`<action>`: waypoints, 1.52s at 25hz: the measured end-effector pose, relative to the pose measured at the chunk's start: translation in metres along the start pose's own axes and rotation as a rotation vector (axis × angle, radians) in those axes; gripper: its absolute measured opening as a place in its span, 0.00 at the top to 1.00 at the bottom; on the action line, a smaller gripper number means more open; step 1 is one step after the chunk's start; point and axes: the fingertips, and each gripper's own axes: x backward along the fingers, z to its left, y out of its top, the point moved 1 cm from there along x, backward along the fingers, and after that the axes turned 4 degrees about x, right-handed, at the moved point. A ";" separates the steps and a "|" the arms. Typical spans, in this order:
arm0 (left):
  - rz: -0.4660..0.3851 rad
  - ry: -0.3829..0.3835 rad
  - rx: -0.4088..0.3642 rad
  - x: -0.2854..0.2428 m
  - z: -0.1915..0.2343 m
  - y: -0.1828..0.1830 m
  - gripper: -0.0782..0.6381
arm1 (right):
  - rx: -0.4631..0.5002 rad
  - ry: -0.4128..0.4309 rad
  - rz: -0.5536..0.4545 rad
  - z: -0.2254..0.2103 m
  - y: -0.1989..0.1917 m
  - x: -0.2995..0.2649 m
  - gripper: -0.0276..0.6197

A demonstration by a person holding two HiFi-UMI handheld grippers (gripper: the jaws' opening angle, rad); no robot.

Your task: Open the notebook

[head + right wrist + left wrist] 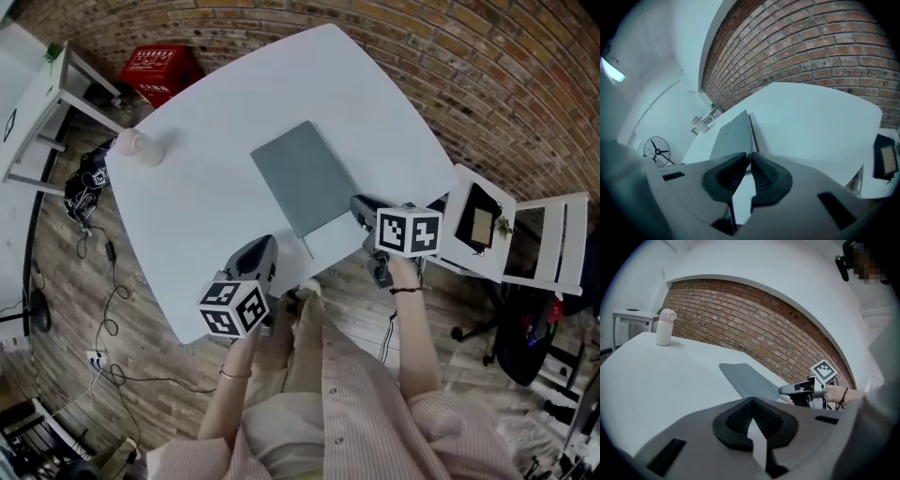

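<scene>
A closed grey notebook (305, 176) lies flat in the middle of the white table (206, 187). My right gripper (362, 210) is at its near right corner. In the right gripper view the jaws (749, 155) are drawn together on the notebook's (733, 136) near edge, which runs in between their tips. My left gripper (263, 249) hovers over the table's near edge, to the left of the notebook and apart from it. The left gripper (752, 401) is shut with nothing in it. Its view shows the notebook (750, 380) and the right gripper (794, 389) beyond.
A small white cylindrical object (141, 147) stands at the table's far left corner. A red crate (157, 73) sits on the floor behind it, with cables (89, 187) at the left. A white side table (487, 220) stands close to the right. A fan (657, 151) is in the room.
</scene>
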 end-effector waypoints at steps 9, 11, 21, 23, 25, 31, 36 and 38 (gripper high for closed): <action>-0.025 0.018 -0.006 0.012 0.004 0.008 0.90 | -0.023 0.030 -0.077 0.015 0.011 0.011 0.91; -0.029 0.015 -0.008 0.014 0.004 0.009 0.90 | -0.013 0.032 -0.093 0.020 0.014 0.014 0.92; -0.053 -0.018 -0.002 0.032 0.009 0.008 0.90 | 0.052 -0.019 -0.160 0.048 0.027 0.033 0.92; -0.064 -0.026 0.001 0.039 0.010 0.009 0.90 | 0.067 -0.030 -0.177 0.056 0.029 0.037 0.92; -0.074 -0.034 0.003 0.047 0.012 0.011 0.90 | 0.093 -0.048 -0.194 0.065 0.032 0.041 0.92; -0.099 -0.044 0.015 0.075 0.030 0.016 0.90 | 0.187 -0.121 -0.237 0.100 0.037 0.047 0.92; -0.110 -0.043 0.028 0.095 0.049 0.017 0.90 | 0.248 -0.162 -0.261 0.126 0.036 0.048 0.92; -0.107 -0.048 0.029 0.101 0.053 0.016 0.90 | 0.264 -0.174 -0.270 0.135 0.034 0.049 0.92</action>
